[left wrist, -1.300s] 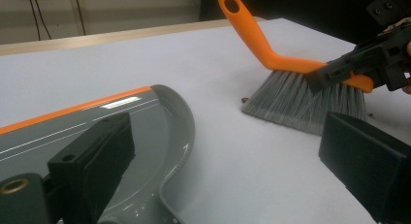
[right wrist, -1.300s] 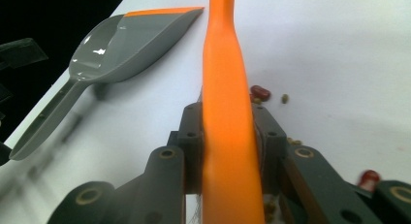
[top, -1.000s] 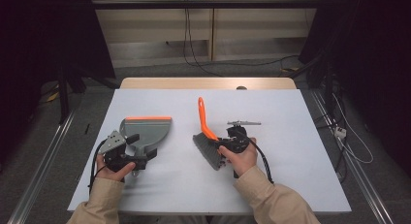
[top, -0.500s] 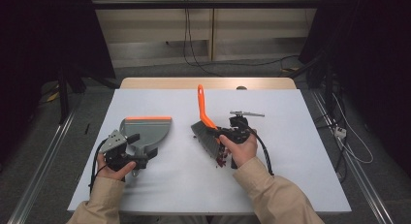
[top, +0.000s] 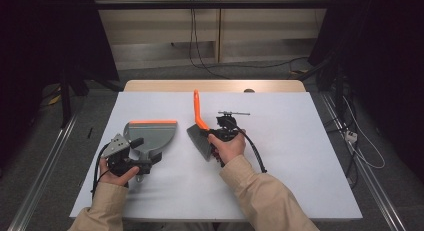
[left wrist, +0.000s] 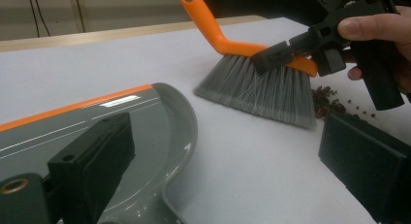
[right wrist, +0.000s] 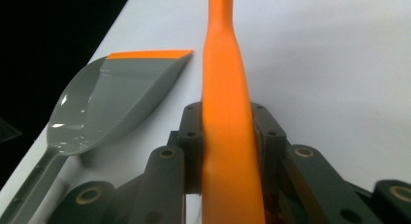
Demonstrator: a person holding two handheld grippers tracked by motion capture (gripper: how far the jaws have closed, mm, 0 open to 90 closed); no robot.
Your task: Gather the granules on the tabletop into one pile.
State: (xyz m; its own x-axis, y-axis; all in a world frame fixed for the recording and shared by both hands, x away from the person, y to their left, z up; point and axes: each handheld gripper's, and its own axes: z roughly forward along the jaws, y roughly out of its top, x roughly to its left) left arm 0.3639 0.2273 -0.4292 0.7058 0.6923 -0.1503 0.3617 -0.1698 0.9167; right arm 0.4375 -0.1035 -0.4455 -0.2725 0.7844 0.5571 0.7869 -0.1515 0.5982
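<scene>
The left gripper [top: 145, 163], jaws apart, sat at the grey dustpan's [top: 150, 136] handle at seven o'clock. Farther in, near centre, the right gripper [top: 216, 136] clamped the orange brush [top: 200, 121], bristles beside scattered dark bits [left wrist: 329, 100].

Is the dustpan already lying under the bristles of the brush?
No: in the left gripper view the dustpan lies apart from the brush, with bare table between its rim and the grey bristles.

Overhead light lit the desk [top: 310, 156] evenly, surroundings stayed dark; glare streaked the dustpan [left wrist: 121, 117], close-up tool parts looked blurry.
</scene>
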